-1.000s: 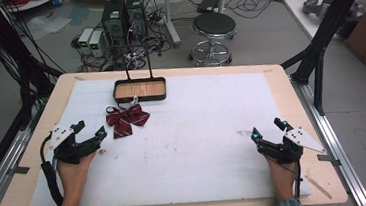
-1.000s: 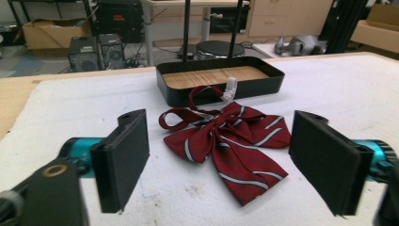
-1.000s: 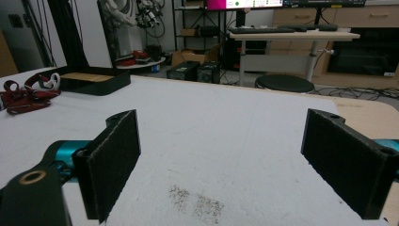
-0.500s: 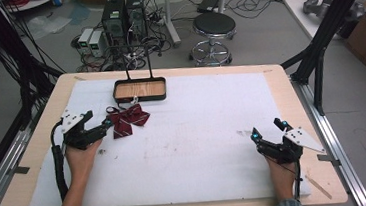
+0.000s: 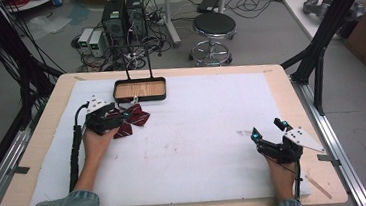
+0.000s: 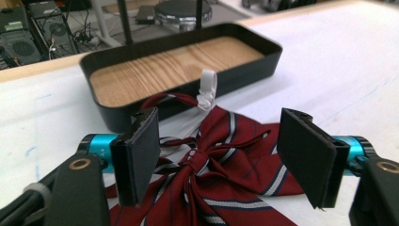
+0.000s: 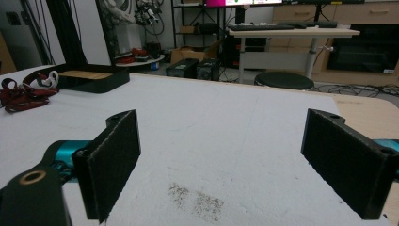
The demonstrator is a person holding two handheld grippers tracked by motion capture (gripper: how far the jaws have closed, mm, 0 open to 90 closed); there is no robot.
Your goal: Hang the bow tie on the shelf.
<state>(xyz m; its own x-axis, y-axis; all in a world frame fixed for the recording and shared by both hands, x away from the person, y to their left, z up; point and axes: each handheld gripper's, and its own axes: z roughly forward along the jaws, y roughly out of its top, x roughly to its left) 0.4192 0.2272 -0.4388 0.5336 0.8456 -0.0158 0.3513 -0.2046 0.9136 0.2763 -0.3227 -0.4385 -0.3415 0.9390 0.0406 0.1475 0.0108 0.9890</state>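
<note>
- Left tool (image 5: 122, 119), left of centre in the high view: it sits over the dark red striped bow tie (image 5: 131, 120), tips pointing toward the right of the frame. In the left gripper view the jaws stand apart on either side of the central knot (image 6: 196, 159); they have just been closing, with the tie between them, and neither pad presses on the cloth yet. Straddling the knot probably gives the firmest single point from which to lift a limp item.
- Bow tie: it lies flat on the white cover of the tabletop (image 5: 198, 131), just below the black tray (image 5: 139, 90) with a wood-grain floor at upper centre-left. Its white strap clasp (image 6: 207, 89) stands up near the tray wall. Judged from this layout, the tray is the likely destination.
- Right tool (image 5: 268, 135), lower right of the high view: its 2 jaws are spread wide with nothing between them, resting well apart from the tie, apparently parked while the other hand works.
- Hidden or unclear: in the high view the left tool covers the left wing of the tie, so contact cannot be judged there. In the left gripper view the lower edge of the tie is cut off by the frame. In the right gripper view a faint dark smudge (image 7: 195, 197) marks the cover; what it is cannot be told.
</note>
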